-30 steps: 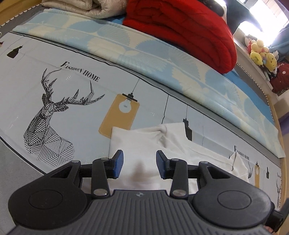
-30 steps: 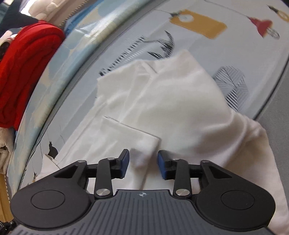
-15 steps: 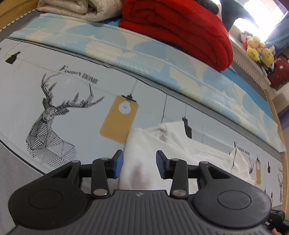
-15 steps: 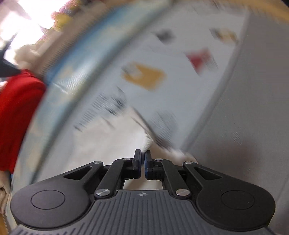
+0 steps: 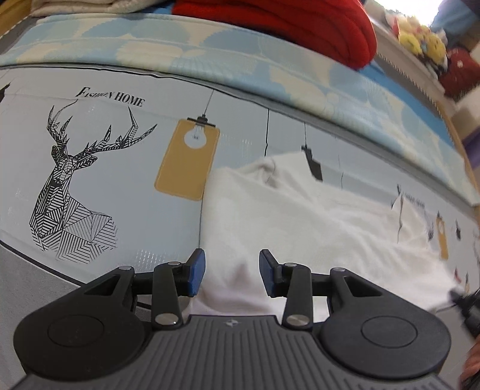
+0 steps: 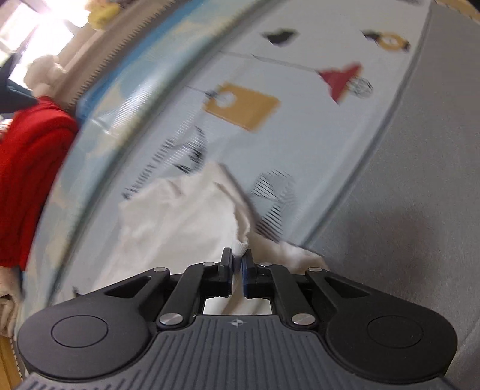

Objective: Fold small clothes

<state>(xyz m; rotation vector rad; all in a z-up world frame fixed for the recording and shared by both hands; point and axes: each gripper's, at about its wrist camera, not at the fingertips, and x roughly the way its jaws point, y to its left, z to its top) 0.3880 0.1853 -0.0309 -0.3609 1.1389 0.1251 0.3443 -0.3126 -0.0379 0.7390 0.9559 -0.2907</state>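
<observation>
White shirt (image 5: 300, 219) spread on the printed bed sheet (image 5: 120, 186), right of the deer picture (image 5: 75, 192) and the yellow lamp tag (image 5: 187, 162). Left gripper (image 5: 231, 271) low over the shirt's near left edge — fingers apart, pinching nothing. Right gripper (image 6: 237, 265) squeezed tight on a bunched bit of the shirt (image 6: 180, 222) — cloth sticking out between the pads. Red blanket (image 5: 285, 21) far off, at the back of the bed.
</observation>
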